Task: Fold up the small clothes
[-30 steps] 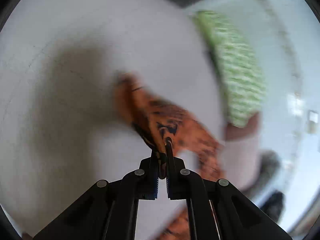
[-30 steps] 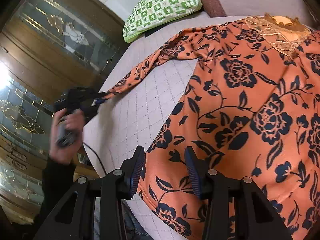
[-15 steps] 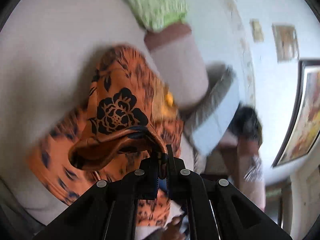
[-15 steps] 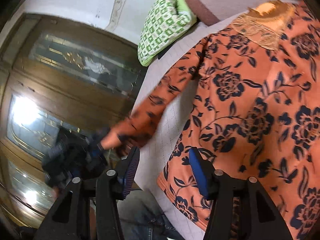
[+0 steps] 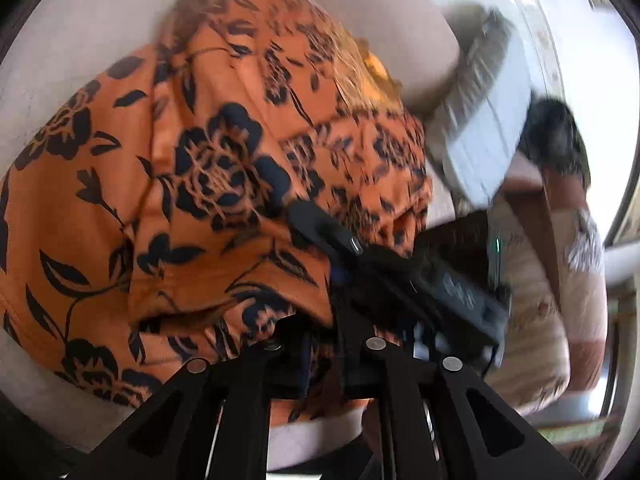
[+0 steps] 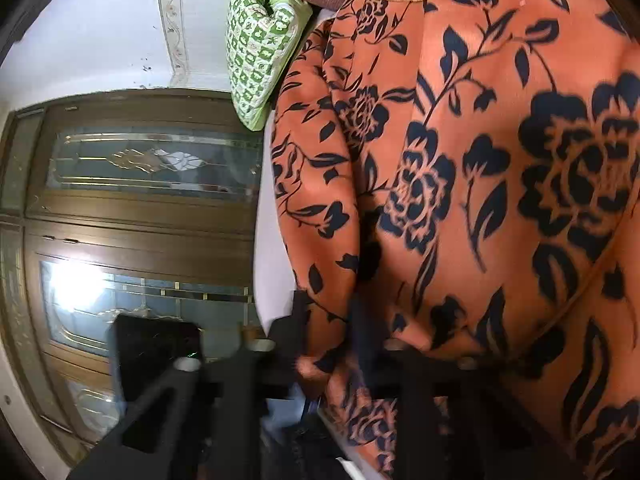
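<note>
Your left gripper (image 5: 320, 344) has its jaws pinched onto a fold of the orange floral blouse (image 5: 208, 168), which lies doubled over itself on the pale bed (image 5: 72, 32); the right gripper (image 5: 404, 276) sits close ahead.

From the right wrist, your right gripper (image 6: 326, 320) is nearly closed on the blouse's edge (image 6: 320, 208) at the bed's left side, below the green checked pillow (image 6: 260, 48).

I am carrying the sleeve (image 5: 224, 184) in my left gripper (image 5: 320, 344) inward over the orange garment (image 6: 500, 168), while my right gripper (image 6: 328, 320) is now closing onto the hem ahead of it.
</note>
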